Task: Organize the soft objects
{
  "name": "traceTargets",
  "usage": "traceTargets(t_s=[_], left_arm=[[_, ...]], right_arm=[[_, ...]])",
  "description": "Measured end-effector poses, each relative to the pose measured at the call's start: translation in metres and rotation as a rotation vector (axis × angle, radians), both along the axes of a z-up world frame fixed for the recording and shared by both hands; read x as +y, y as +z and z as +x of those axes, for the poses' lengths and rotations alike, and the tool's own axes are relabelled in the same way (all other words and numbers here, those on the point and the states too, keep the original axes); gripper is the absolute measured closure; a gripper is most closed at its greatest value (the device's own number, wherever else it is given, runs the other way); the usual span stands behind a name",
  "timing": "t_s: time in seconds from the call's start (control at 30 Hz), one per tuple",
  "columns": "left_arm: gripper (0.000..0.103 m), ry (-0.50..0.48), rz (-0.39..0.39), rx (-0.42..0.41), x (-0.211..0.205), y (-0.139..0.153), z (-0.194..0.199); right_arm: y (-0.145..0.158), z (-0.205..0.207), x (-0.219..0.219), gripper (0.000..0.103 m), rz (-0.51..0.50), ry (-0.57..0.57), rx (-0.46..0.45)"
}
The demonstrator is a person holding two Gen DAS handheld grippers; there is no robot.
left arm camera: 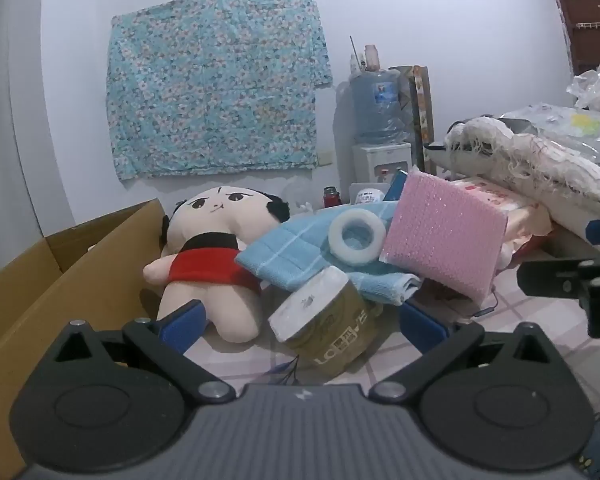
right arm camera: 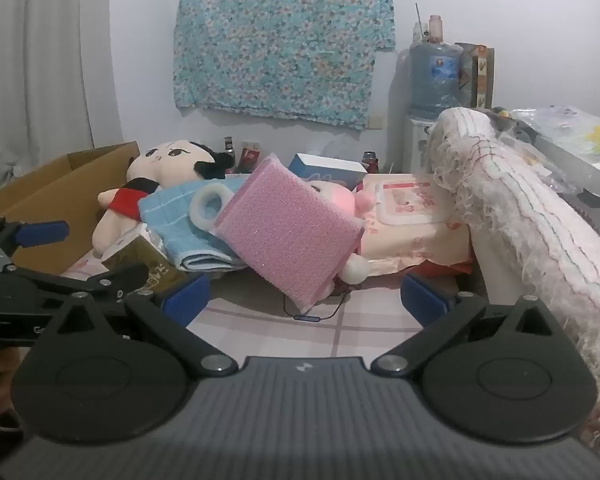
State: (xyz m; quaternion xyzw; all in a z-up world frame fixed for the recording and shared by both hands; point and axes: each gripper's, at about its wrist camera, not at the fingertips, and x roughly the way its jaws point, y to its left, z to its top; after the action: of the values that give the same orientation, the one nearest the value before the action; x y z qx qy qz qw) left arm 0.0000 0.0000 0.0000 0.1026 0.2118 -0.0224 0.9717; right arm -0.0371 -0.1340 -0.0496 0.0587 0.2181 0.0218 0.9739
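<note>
A pile of soft things lies on the checked tabletop. A plush doll [left arm camera: 208, 264] [right arm camera: 140, 196] in a red dress leans against a cardboard box [left arm camera: 60, 280] [right arm camera: 56, 196]. Beside it lie a folded blue towel [left arm camera: 300, 256] [right arm camera: 180, 232], a white foam ring [left arm camera: 356, 236] [right arm camera: 210, 208] and a pink bubble-wrap pouch [left arm camera: 444, 232] [right arm camera: 288, 232]. A wrapped tissue roll [left arm camera: 332, 328] [right arm camera: 144, 256] stands in front. My left gripper [left arm camera: 304, 320] is open, the roll between its blue fingertips and untouched. My right gripper [right arm camera: 304, 300] is open before the pink pouch, holding nothing.
A pink wet-wipes pack [right arm camera: 412, 216] and a pink plush [right arm camera: 340, 200] lie behind the pouch. A fringed white cloth [right arm camera: 540, 216] [left arm camera: 540, 160] drapes at the right. A water dispenser [left arm camera: 380, 120] and floral cloth [left arm camera: 216, 88] are at the back wall. A thin cable [right arm camera: 320, 316] lies on the table.
</note>
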Motion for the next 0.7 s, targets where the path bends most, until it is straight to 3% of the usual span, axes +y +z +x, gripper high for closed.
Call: traceTargets(t_s=[0.7], left_arm=[[0.0,0.012,-0.003,0.0,0.0031,0.0,0.0016]], right_arm=[[0.0014,0.0008,0.0017,0.001,-0.005,-0.001,0.002]])
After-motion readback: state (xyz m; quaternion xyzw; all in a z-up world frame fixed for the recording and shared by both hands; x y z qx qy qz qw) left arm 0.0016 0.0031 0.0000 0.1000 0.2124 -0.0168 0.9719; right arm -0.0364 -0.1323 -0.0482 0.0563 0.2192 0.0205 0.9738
